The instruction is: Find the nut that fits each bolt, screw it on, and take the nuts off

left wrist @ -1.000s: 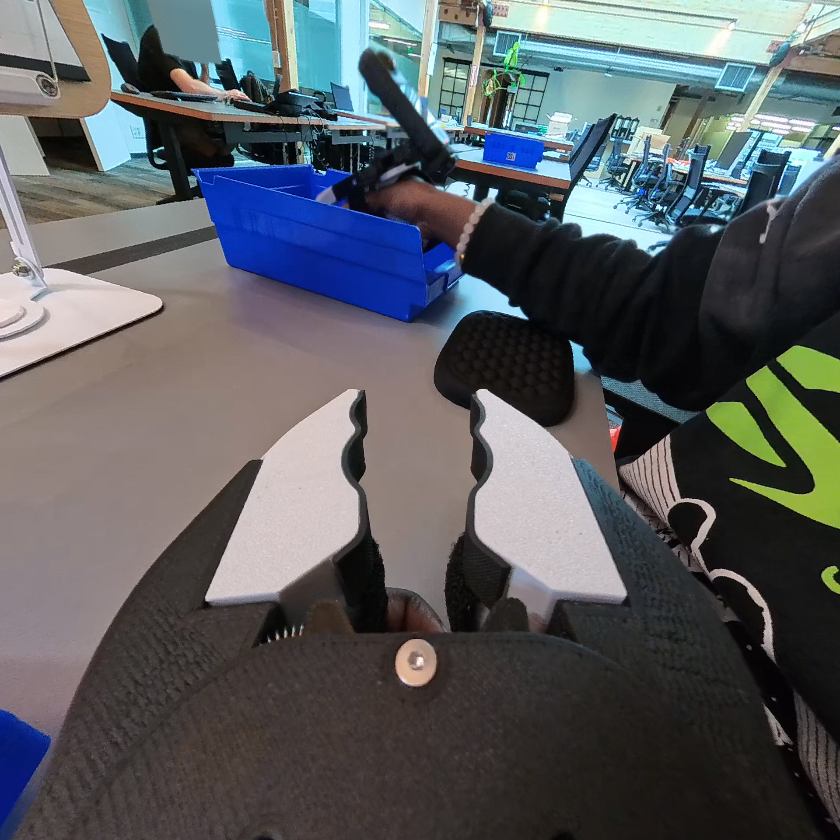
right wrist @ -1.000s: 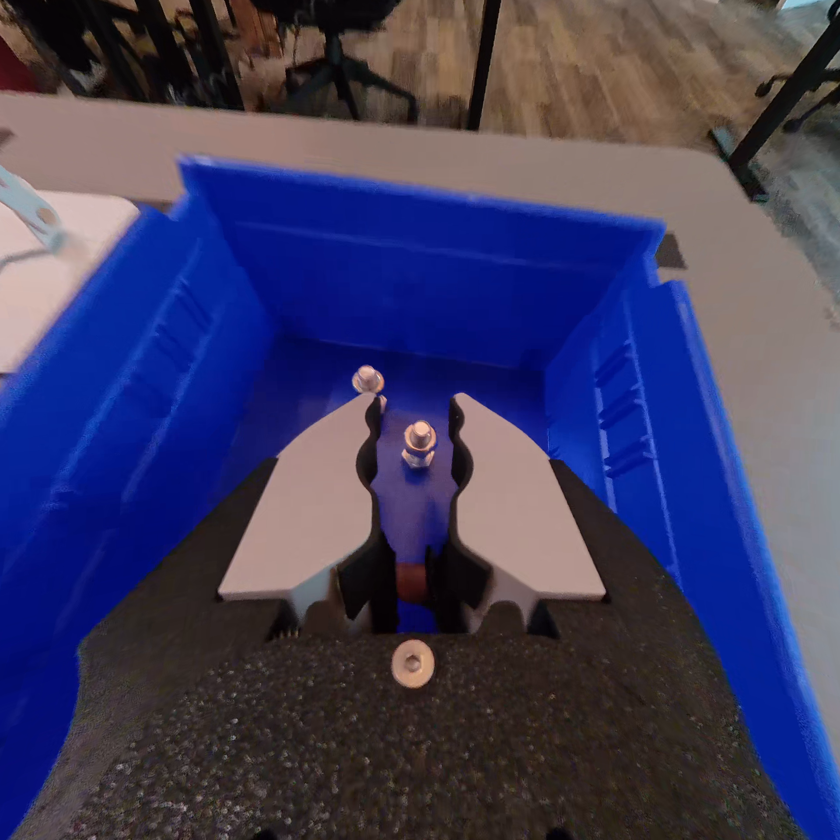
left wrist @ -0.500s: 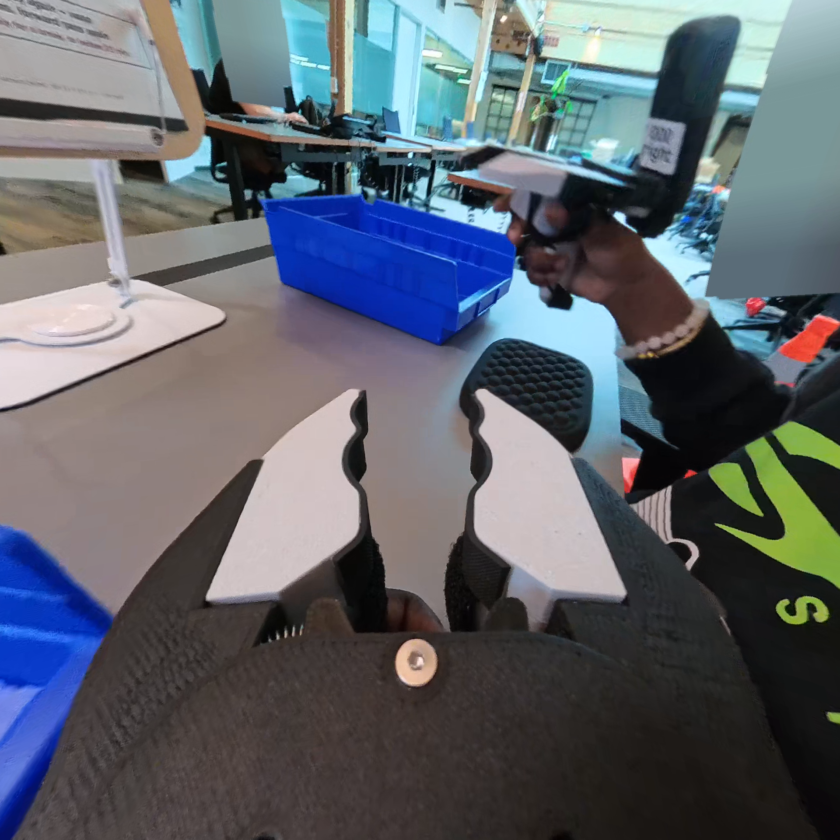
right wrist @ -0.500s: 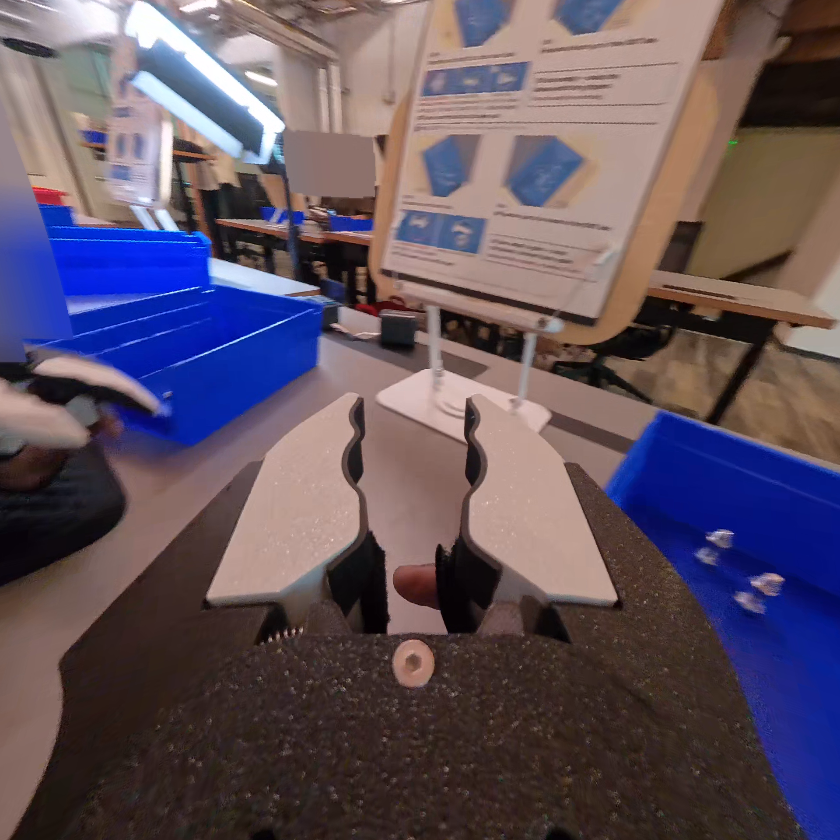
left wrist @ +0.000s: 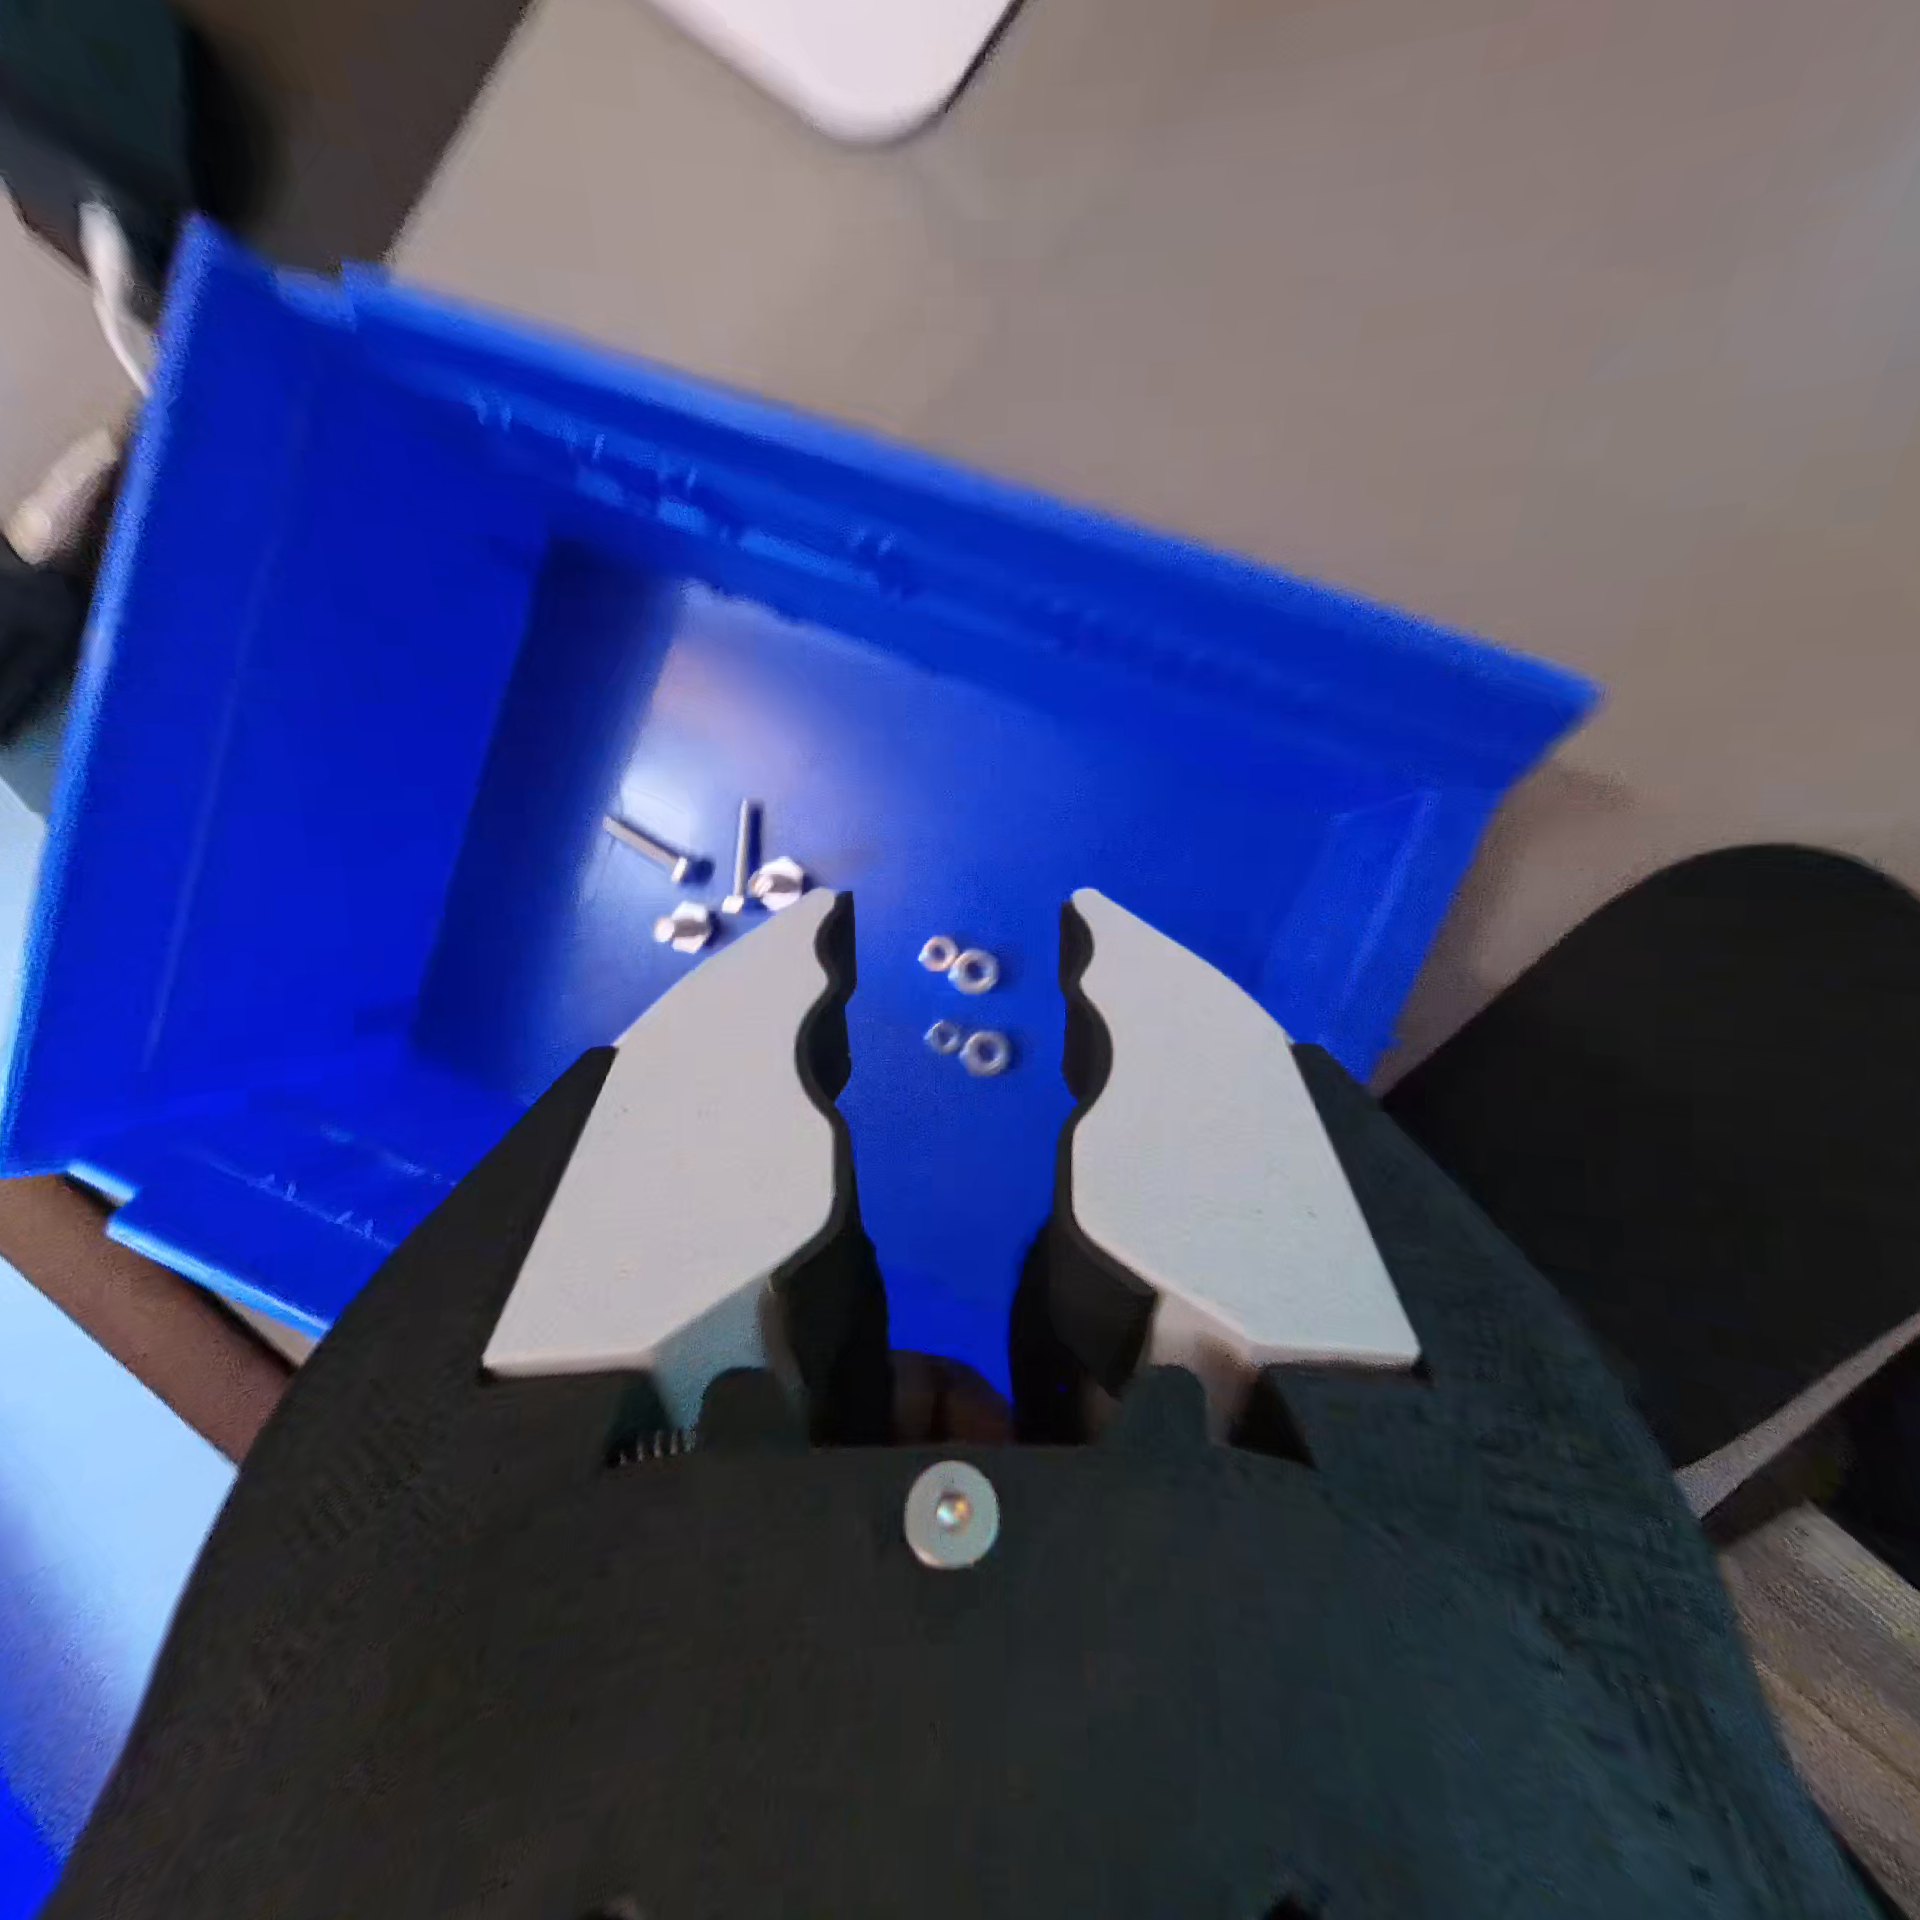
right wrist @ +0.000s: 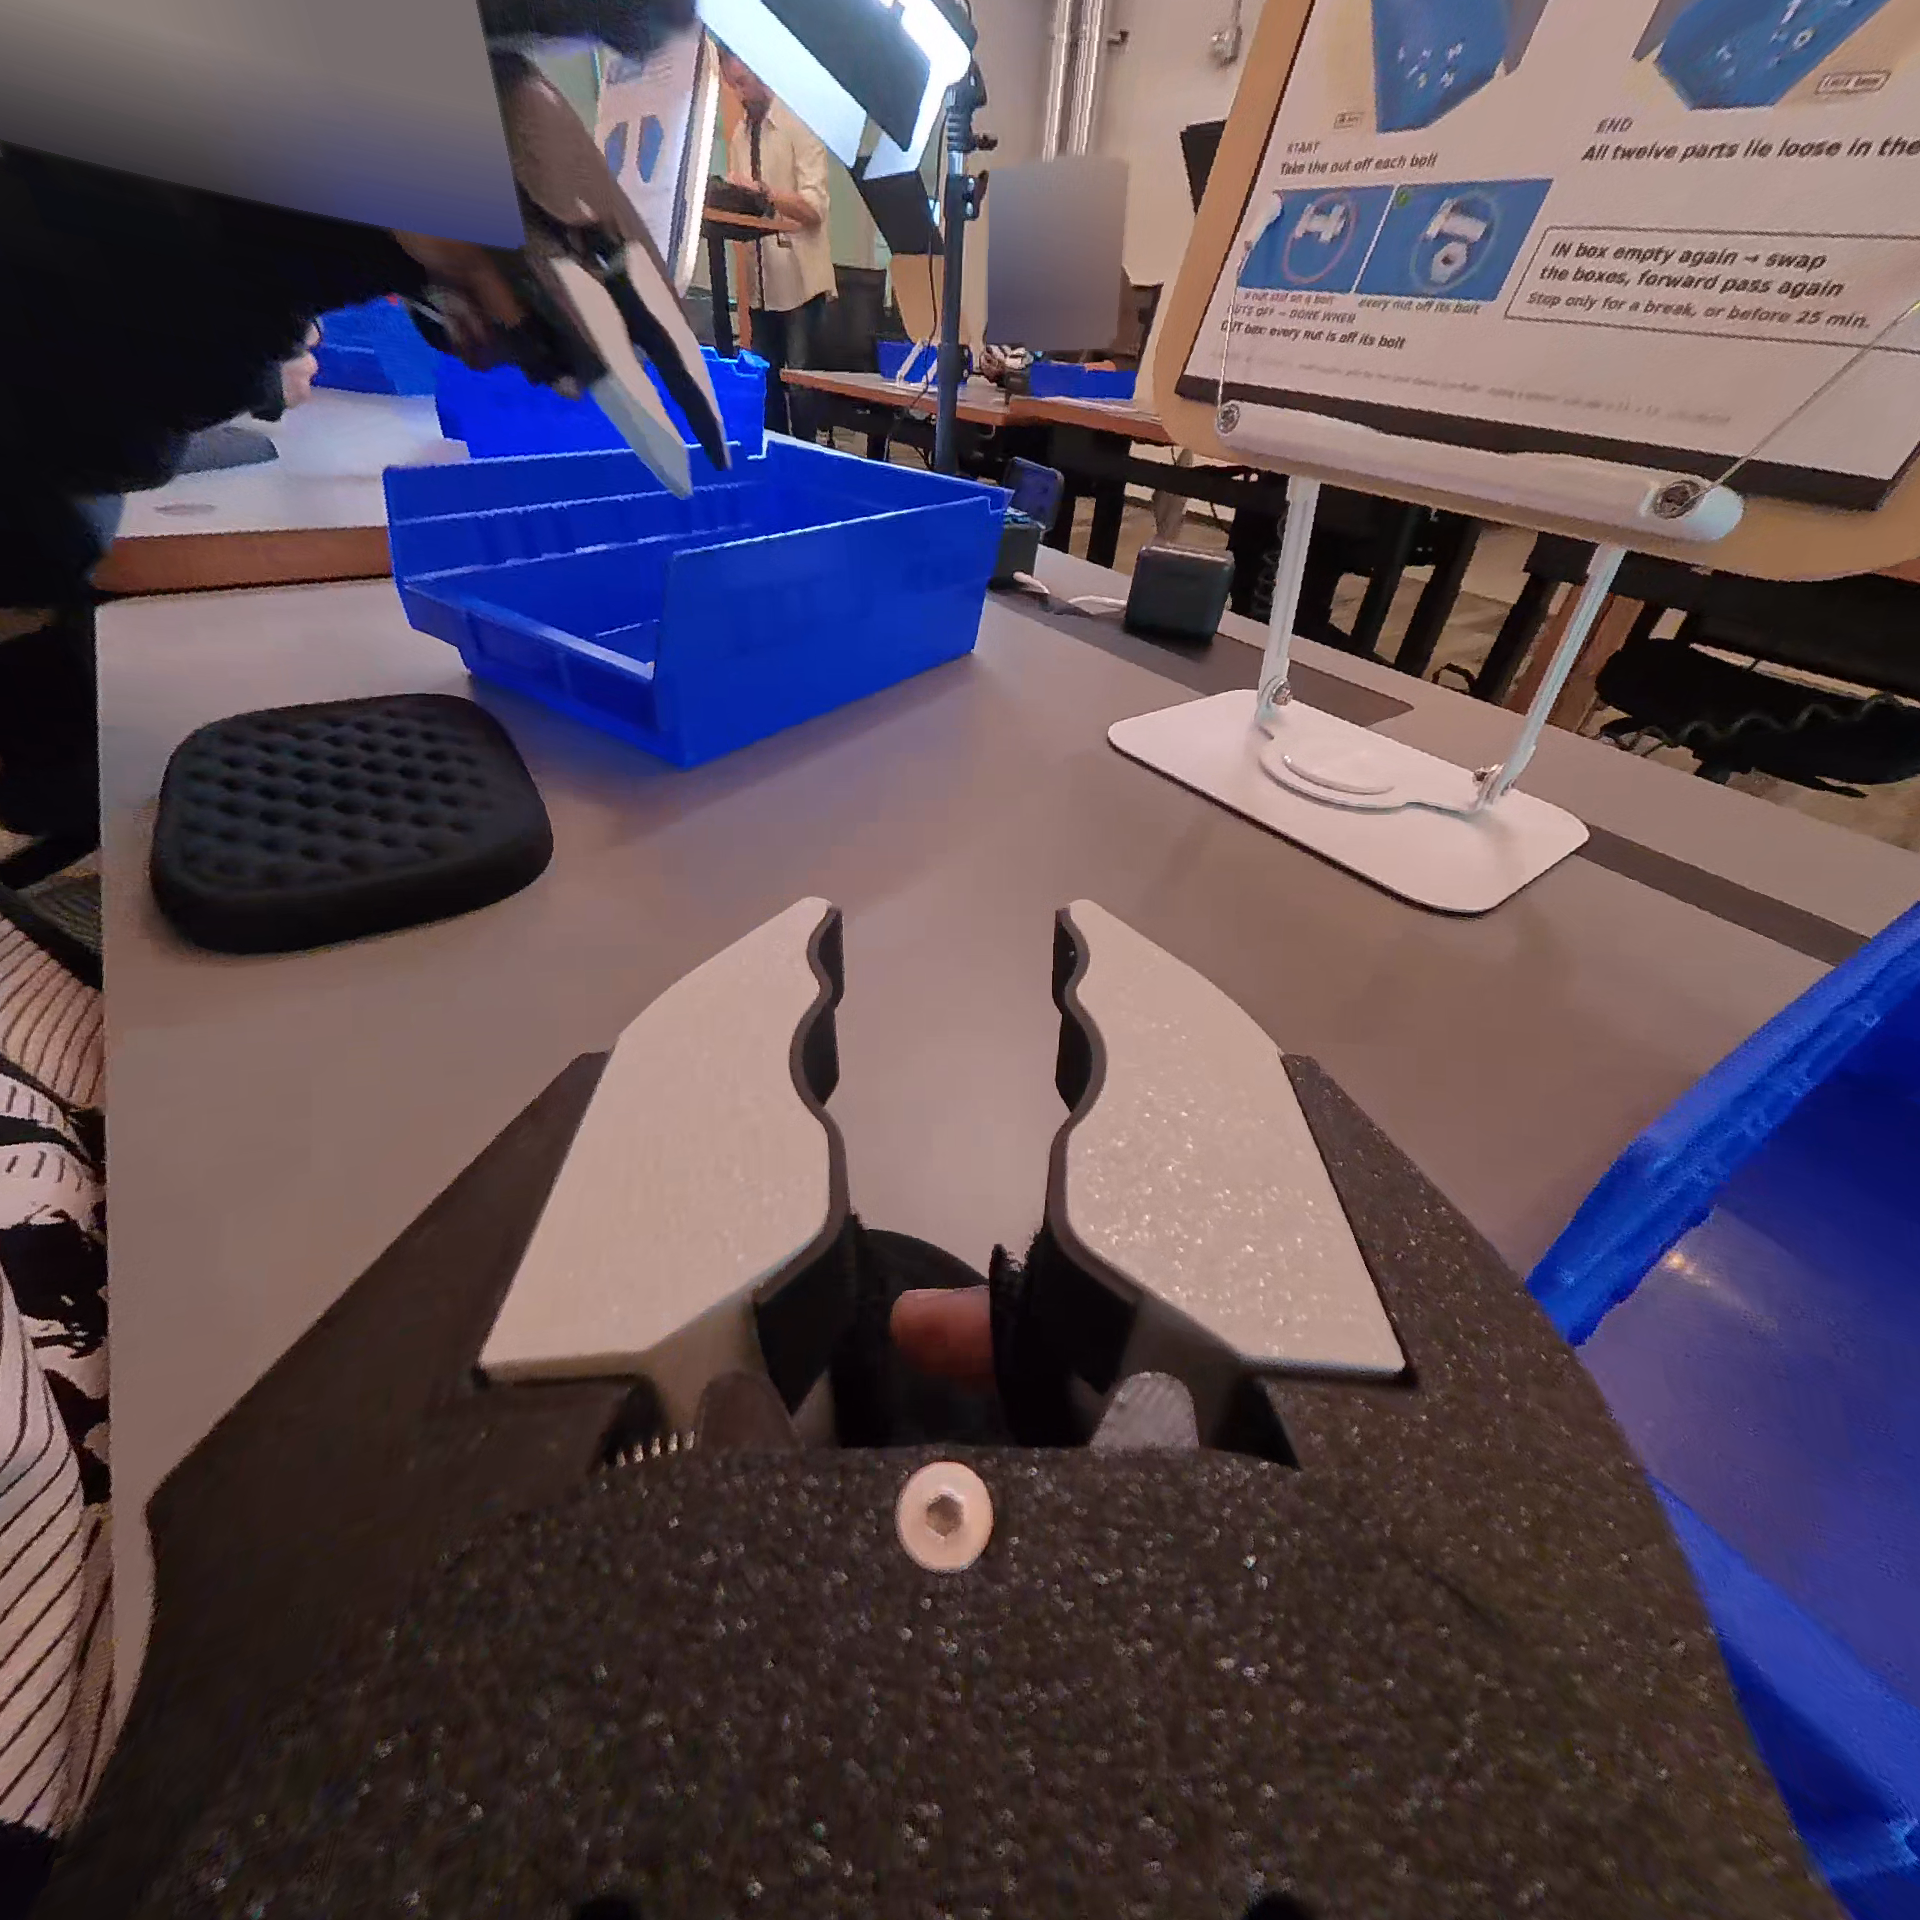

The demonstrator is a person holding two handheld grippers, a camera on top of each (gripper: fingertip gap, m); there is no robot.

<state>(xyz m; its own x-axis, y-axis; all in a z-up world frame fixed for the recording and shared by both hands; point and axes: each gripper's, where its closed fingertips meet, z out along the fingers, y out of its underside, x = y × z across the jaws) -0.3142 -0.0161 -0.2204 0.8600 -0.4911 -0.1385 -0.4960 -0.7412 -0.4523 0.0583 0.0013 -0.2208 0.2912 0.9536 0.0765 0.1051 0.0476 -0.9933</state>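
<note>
Our left gripper [left wrist: 951, 914] and right gripper [right wrist: 943, 925] match: pale grey fingers [right wrist: 717, 1122] with wavy black inner edges, set in a coarse black body with one silver screw [right wrist: 943, 1522] at centre. We wear a black sleeve [right wrist: 125, 312] and a black-and-white patterned top [right wrist: 42, 1195].

- Blue bin [left wrist: 343, 644], left wrist view: motion-blurred; near wall hidden behind the left gripper [left wrist: 951, 904].
- Bolts [left wrist: 717, 862]: small, smeared; thread and head type cannot be told.
- Nuts [left wrist: 966, 1003]: four tiny rings; sizes indistinct.
- Second blue bin [right wrist: 1766, 1195], right wrist view: cut off by the right edge.
- Instruction board [right wrist: 1558, 239]: top and right side cropped.
</note>
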